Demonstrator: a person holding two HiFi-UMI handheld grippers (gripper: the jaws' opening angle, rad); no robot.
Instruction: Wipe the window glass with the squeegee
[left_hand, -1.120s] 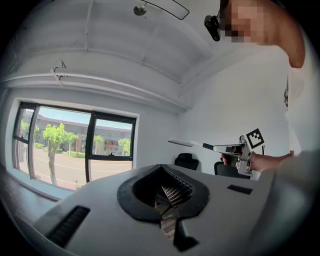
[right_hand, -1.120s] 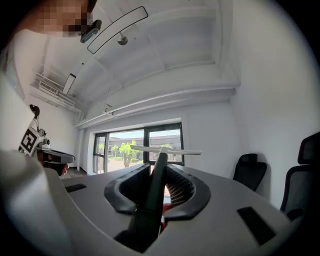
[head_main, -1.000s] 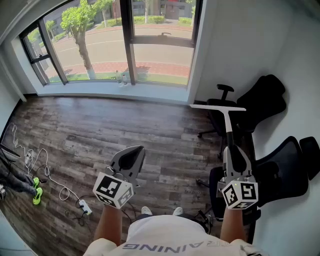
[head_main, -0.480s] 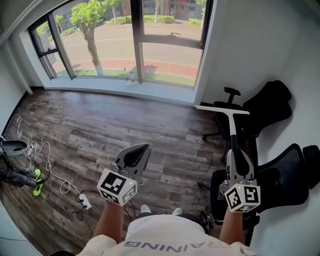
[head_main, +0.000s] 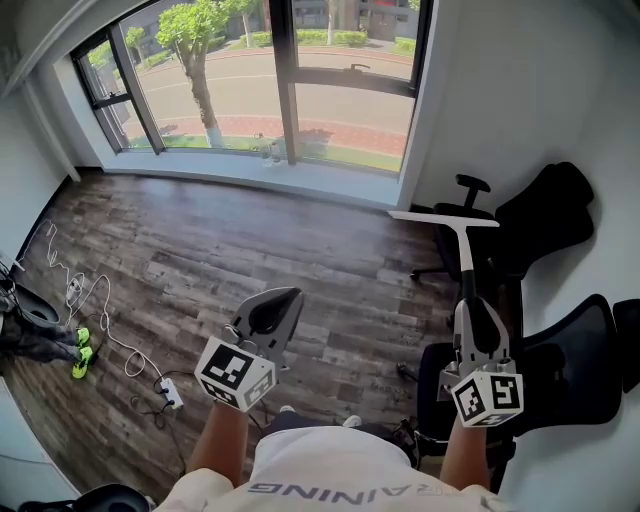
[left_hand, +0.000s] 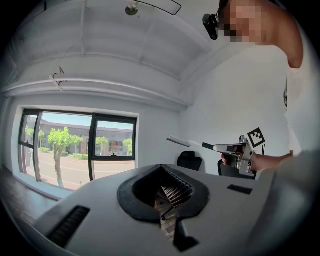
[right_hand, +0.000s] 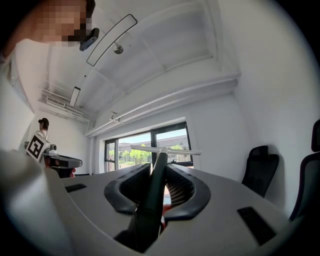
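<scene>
Window (head_main: 345, 70) looms nearer — right gripper (head_main: 470, 303) clamps the squeegee (head_main: 465, 255) handle, left gripper (head_main: 284, 300) pinched shut, empty.

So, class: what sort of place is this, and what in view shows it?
Probably an office room, sparsely furnished: black office chairs stand by the white wall, the floor is wood-look plank, and a wide window looks onto a street.

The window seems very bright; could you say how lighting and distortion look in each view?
Head view: daylight from the window lights the floor, frames bow slightly. Left gripper view: heavy fisheye, black corners. Right gripper view: same vignette, squeegee handle soft up close.
</scene>
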